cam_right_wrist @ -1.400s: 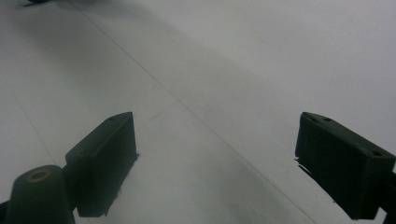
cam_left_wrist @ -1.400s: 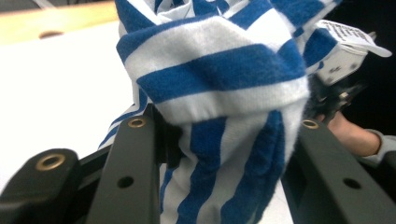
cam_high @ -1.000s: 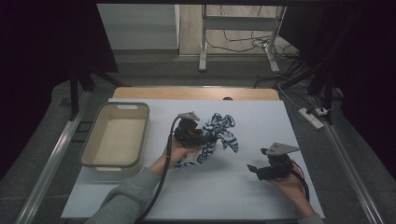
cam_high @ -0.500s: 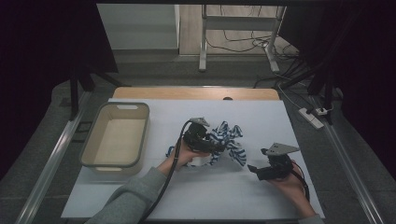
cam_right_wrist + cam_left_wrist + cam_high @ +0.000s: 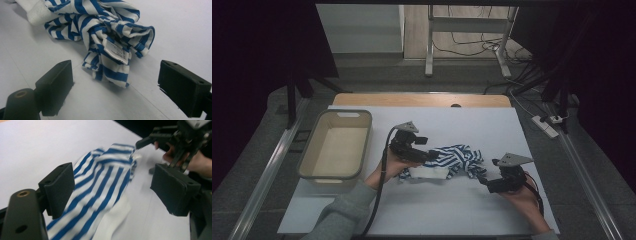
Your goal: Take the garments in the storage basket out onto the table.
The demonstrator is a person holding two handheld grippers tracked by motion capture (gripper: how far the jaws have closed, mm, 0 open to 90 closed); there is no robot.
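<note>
Striped garment (image 5: 451, 159) lies bunched mid-table on the white sheet (image 5: 492, 125), between the 2 grippers. Left gripper (image 5: 112, 187) jaws have just been opening: now wide, cloth below and between them, pads clear of it. Right gripper (image 5: 122, 87) wide open, empty, just short of the garment's label (image 5: 117, 52).

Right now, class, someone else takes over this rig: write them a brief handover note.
Left tongs: jaws have just been opening, now wide apart; the blue-and-white striped garment lies between them, not pinched.
Right tongs: open, resting near the garment's end with the white label, not touching it.
Garment: crumpled mid-table on the white table cover. The beige bin sits at the left, nothing in it.
Done: garment let go on the table.
Left: probably regrip and straighten or fold it, perhaps bin it.
</note>
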